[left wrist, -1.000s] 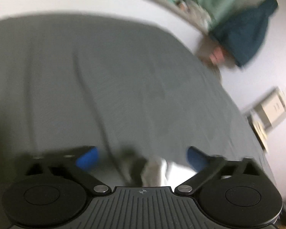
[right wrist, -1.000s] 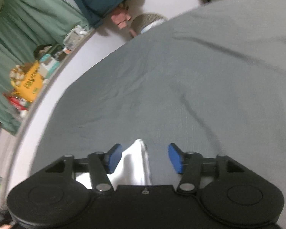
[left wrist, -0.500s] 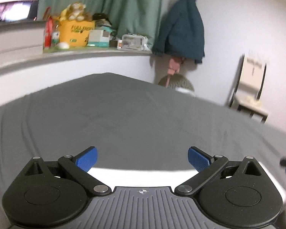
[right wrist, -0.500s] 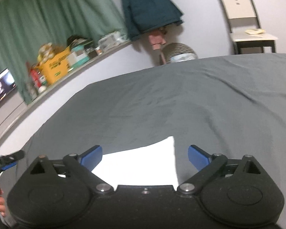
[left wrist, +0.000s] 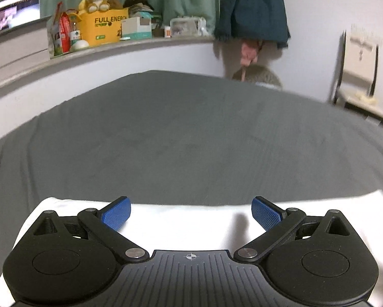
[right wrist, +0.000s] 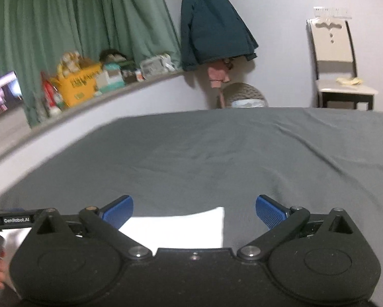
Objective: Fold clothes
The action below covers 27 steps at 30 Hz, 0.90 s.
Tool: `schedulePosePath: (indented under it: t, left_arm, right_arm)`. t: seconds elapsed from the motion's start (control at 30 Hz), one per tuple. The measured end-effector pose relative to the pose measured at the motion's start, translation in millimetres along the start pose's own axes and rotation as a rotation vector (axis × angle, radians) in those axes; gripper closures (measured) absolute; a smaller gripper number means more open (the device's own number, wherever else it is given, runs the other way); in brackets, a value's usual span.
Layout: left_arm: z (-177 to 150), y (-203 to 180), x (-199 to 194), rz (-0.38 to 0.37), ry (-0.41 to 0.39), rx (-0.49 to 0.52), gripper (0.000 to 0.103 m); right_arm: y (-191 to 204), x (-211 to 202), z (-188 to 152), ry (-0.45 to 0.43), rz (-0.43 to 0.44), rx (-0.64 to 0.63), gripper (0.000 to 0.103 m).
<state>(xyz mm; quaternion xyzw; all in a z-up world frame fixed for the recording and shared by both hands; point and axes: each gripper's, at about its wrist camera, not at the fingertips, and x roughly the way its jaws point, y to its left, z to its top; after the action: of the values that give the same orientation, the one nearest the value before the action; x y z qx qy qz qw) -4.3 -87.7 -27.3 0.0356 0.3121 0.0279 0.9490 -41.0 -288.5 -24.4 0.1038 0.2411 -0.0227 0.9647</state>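
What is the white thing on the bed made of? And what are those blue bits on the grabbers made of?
The white thing looks like soft, matte cloth: it lies flat with a folded edge on the gray sheet. The blue pads look like rubber or plastic, since tiny grid bumps show on them, though I can't be sure which.

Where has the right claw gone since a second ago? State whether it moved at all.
Yes. The right claw rolled upright and lifted its view: the hanging teal jacket and chair swung from tilted to upright. Its jaws are opening, free of the white cloth.
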Motion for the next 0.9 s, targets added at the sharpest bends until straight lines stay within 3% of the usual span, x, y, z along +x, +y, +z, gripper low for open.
schedulePosePath:
  t: [0.07,0.2,0.3,0.43,0.6,0.9]
  left_arm:
    - [-4.2,-9.8,7.4,0.052,0.026,0.038,0.002]
    - [-16.1,-12.2,18.9,0.046,0.054,0.023,0.0]
    - [-18.6,-13.5,17.7,0.048,0.041,0.011,0.0]
    - [-13.4,-22.5,3.9,0.089,0.045,0.083,0.0]
    - [-33.9,-25.3,-17.2,0.104,0.03,0.114,0.0]
    - [-48.5,-25.0,-49.8,0.083,0.097,0.146,0.0]
  right_arm:
    - [3.2,0.6,-2.2,0.008,0.012,-0.011,0.0]
    - [2.6,-0.2,-2.5,0.036,0.102,-0.007,0.0]
    - [0.9,0.6,-3.0,0.05,0.077,0.002,0.0]
    - [-2.7,2.0,-4.1,0.073,0.05,0.026,0.0]
    - [-7.5,5.9,-8.2,0.102,0.03,0.043,0.0]
    - [-8.5,6.0,-13.7,0.159,0.022,0.032,0.0]
